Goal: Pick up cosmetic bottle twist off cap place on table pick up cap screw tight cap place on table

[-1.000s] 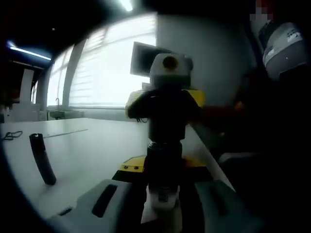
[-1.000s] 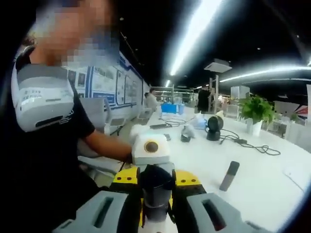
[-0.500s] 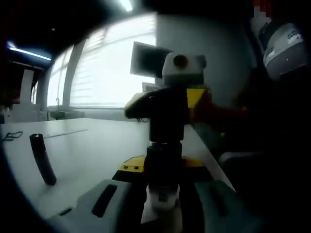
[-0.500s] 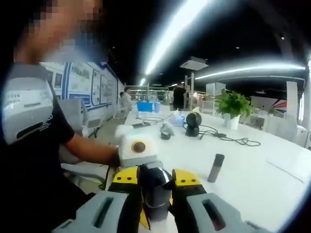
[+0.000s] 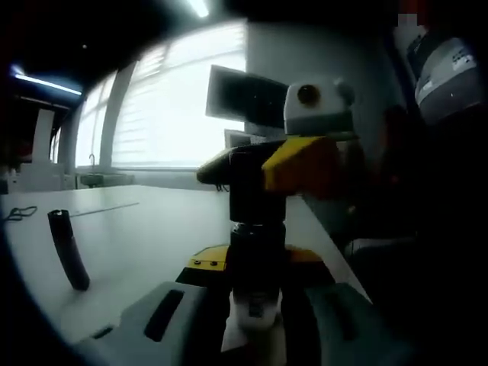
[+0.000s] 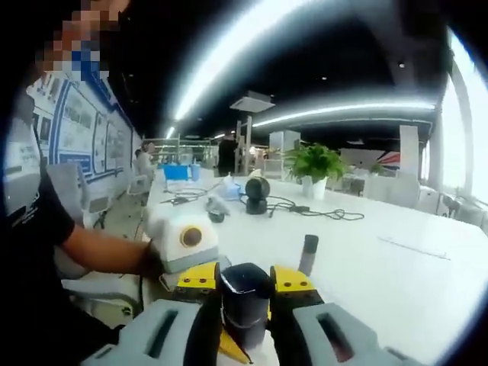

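Cosmetic bottle (image 5: 258, 305) base below the frame edge, its cap perhaps behind the right gripper (image 5: 259, 198).

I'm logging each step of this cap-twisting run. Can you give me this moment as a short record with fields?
Left gripper: shut on the white cosmetic bottle
Right gripper: shut on the bottle's dark cap, facing the other gripper
Cap state: sits on the bottle; loosened or not, cannot tell
Table: white tabletop, with a slim dark cylinder standing upright on it
Background: potted green plant farther along the table
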